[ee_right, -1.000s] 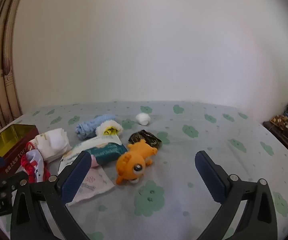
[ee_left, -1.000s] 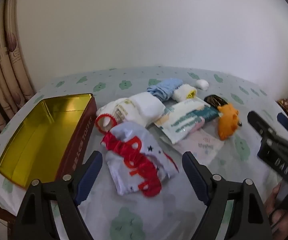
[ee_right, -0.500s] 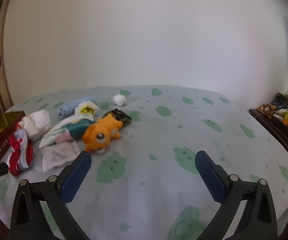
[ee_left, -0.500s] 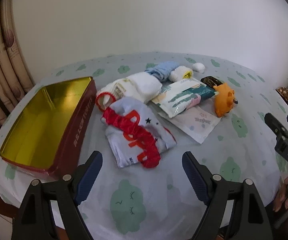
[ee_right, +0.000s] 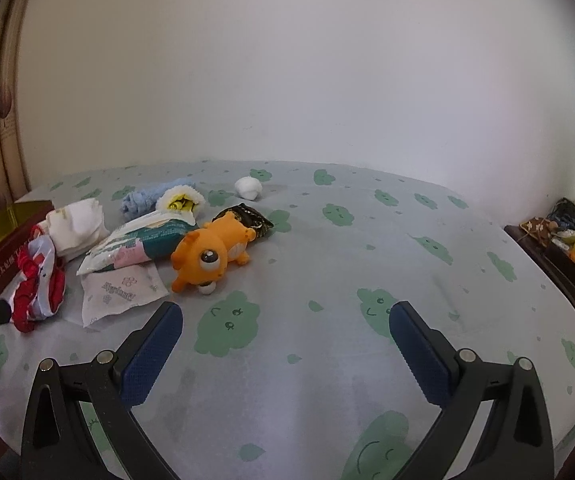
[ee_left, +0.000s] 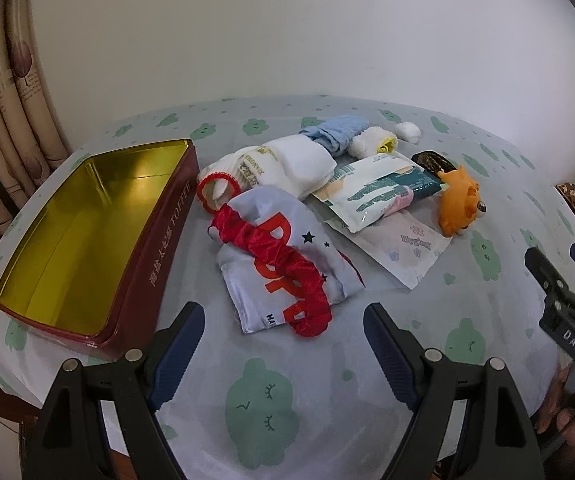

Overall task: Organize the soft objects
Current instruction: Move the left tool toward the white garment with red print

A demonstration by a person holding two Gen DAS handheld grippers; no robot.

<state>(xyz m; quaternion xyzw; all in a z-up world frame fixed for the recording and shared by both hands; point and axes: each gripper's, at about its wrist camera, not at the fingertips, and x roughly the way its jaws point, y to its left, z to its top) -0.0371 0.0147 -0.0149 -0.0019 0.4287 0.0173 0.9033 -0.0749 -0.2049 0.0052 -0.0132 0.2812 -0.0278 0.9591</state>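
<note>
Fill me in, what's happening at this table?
A person holds two grippers over a table of soft items. Left gripper and right gripper are both open and empty. The tin holds nothing; the red scrunchie, socks and orange toy lie beside it, unsorted.

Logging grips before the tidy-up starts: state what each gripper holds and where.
Nothing is held. The left gripper and right gripper both hang open above the tablecloth.
</note>
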